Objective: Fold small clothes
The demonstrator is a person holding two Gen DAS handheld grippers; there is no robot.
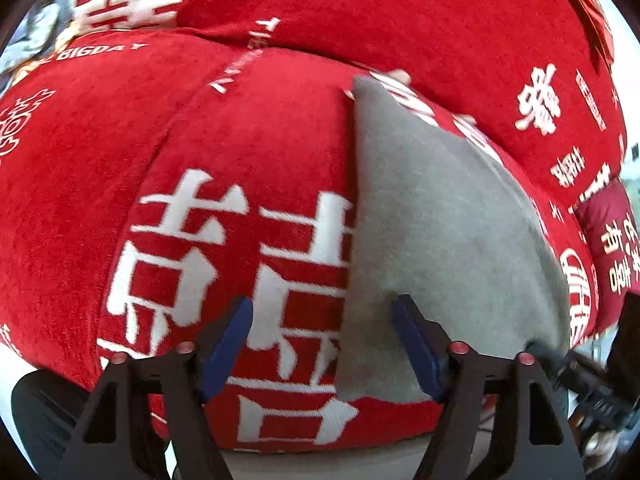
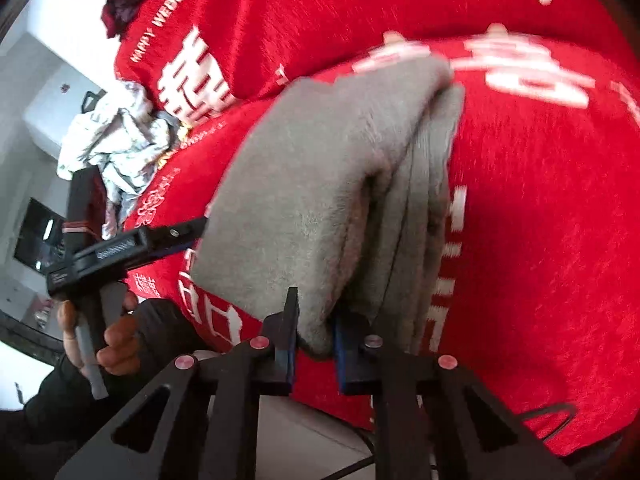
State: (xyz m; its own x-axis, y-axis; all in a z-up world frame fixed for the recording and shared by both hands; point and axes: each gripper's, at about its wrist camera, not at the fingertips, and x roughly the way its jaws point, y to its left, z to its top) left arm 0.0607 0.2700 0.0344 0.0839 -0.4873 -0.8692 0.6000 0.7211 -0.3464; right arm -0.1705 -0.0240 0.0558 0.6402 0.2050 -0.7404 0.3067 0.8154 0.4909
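Red blanket (image 2: 540, 220) under right gripper (image 2: 314, 346)-pinched grey cloth (image 2: 304, 184)

Folded grey garment (image 2: 320, 184), layered edges showing, on red cloth (image 2: 540, 220).

Lighting: bright, even daylight in both my wrist views; colours strong, the red blanket (image 1: 280, 128) saturated, no hard glare on it.
Shadows: soft only. A narrow dark line runs along the left edge of the grey cloth (image 1: 440, 220) in the left view; dim folds sit between its layers in the right view.
Overexposure: white wall (image 2: 52, 32) at upper left of the right view is nearly washed out.
Blur: white lettering (image 2: 520, 68) at the top of the right view smears with motion; the left view is sharper, slightly soft at its right side.
Distortion: heavy fisheye bulge, black corners around each circular picture.
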